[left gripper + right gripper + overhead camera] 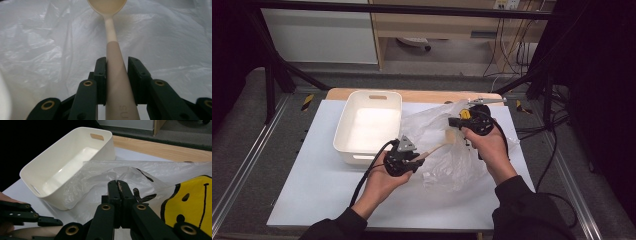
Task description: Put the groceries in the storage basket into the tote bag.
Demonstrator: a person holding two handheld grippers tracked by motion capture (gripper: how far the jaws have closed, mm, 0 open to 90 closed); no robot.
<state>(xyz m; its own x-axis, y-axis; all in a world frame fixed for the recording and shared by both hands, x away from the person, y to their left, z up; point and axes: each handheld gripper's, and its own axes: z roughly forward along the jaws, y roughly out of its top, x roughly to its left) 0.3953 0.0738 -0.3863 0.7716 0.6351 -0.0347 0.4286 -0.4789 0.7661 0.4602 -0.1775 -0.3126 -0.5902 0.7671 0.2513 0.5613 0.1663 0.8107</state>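
The left claw (418, 161) grasps the thick handle of a cream plastic spoon (115, 75), its jaws pressed on either side of the handle in the left gripper view. The spoon's bowl points away from that claw toward a crumpled, clear plastic bag with a yellow smiley face printed on it (437, 145). The bag lies on the right half of the white table (312, 190), reaching toward the far edge. The right claw (119, 185) is clenched tight, and in the right gripper view a fold of the bag's film runs up to its tips, so it looks to be pinching the bag's rim and lifting it; whether the film truly sits between the jaws is hard to tell.

Left of the bag, near the table's far left corner, stands a white rectangular plastic bin with a handle slot (343, 129), with nothing in it.

By my reading, the work is about halfway: the spoon is picked up and held above the bag, and the bag is held by its edge. Whether the spoon's bowl has yet passed the bag's mouth cannot be made out. What seems left is sliding the spoon fully inside and letting go.
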